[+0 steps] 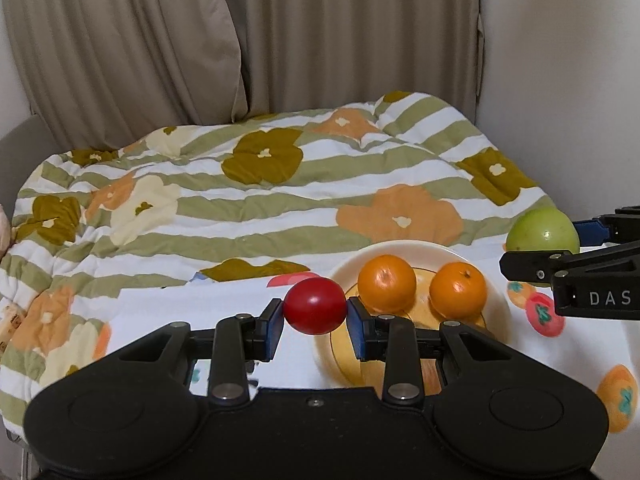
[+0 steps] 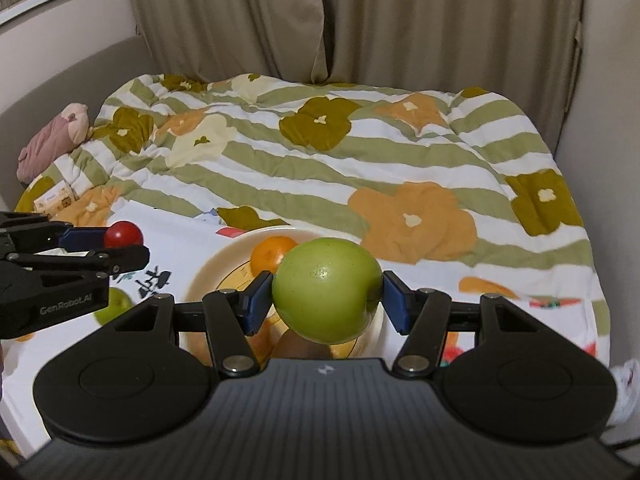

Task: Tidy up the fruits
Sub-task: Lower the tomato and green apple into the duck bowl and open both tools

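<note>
- The left tongs (image 1: 315,312) squeeze a small red fruit (image 1: 315,306) between their blue pads (image 1: 273,330). It hangs in the air at the left edge of the plate (image 1: 348,268).
- The right tongs (image 2: 327,300) squeeze a big green apple (image 2: 327,290) between their blue pads. The apple is held up over the plate (image 2: 208,276).
- Two oranges (image 1: 386,283) sit side by side in the plate. The second orange (image 1: 458,289) is on the right.
- The plate is cream with a yellow middle. It stands on a white cloth (image 1: 224,300) with fruit pictures on it.
- From the left view, the right tongs come in at the right edge with the green apple (image 1: 543,232).
- From the right view, the left tongs (image 2: 120,246) come in at the left edge with the red fruit (image 2: 123,233).
- Behind the cloth lies a striped blanket (image 2: 320,152) with big flowers. Tan curtains (image 2: 360,20) hang behind it.
</note>
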### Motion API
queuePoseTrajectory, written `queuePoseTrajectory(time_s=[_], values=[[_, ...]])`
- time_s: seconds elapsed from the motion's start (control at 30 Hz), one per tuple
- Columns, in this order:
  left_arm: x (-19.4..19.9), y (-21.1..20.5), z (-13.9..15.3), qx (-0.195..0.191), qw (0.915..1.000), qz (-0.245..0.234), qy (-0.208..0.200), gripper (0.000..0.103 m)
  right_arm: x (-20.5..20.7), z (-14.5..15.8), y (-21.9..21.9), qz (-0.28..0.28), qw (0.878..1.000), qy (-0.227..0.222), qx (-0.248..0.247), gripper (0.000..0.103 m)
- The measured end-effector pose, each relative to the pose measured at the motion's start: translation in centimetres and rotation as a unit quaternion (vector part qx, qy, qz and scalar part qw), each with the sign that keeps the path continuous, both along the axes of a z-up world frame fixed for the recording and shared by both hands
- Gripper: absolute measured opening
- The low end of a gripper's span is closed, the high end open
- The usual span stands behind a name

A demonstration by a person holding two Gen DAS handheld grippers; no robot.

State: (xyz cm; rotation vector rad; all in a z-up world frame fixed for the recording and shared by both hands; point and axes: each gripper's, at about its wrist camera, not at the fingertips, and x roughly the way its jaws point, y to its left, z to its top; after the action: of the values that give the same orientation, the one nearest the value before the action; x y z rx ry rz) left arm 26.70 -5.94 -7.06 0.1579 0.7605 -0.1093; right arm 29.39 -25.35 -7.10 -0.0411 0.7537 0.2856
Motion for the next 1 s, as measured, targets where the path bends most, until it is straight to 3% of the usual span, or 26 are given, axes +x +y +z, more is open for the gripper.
queuePoseTrajectory(time_s=[0.27, 0.53, 0.57, 0.67, 1.0], values=[[4.9, -1.2, -2.9, 0.001, 0.9994, -0.001, 0.035, 0.038, 5.3, -2.2, 0.2, 0.020, 1.000, 0.010, -0.003, 0.073], [7.2, -1.6, -4.7, 0.003, 0.9978, -0.004, 0.066, 0.038, 8.5, -3.7, 0.3, 0.029, 0.999, 0.022, 0.001, 0.073], [7.3, -1.5, -4.8, -0.001, 0.9977, -0.002, 0.068, 0.043, 8.8, -3.9, 0.3, 0.030, 0.999, 0.024, 0.002, 0.073], [7.1, -1.3, -4.4, -0.006, 0.9980, 0.001, 0.062, 0.090, 9.3, -4.2, 0.2, 0.029, 0.999, 0.029, 0.009, 0.073], [4.7, -0.2, -3.1, -0.031, 0.9975, 0.030, 0.056, 0.094, 10.8, -4.9, 1.2, 0.057, 0.998, 0.031, 0.015, 0.073]])
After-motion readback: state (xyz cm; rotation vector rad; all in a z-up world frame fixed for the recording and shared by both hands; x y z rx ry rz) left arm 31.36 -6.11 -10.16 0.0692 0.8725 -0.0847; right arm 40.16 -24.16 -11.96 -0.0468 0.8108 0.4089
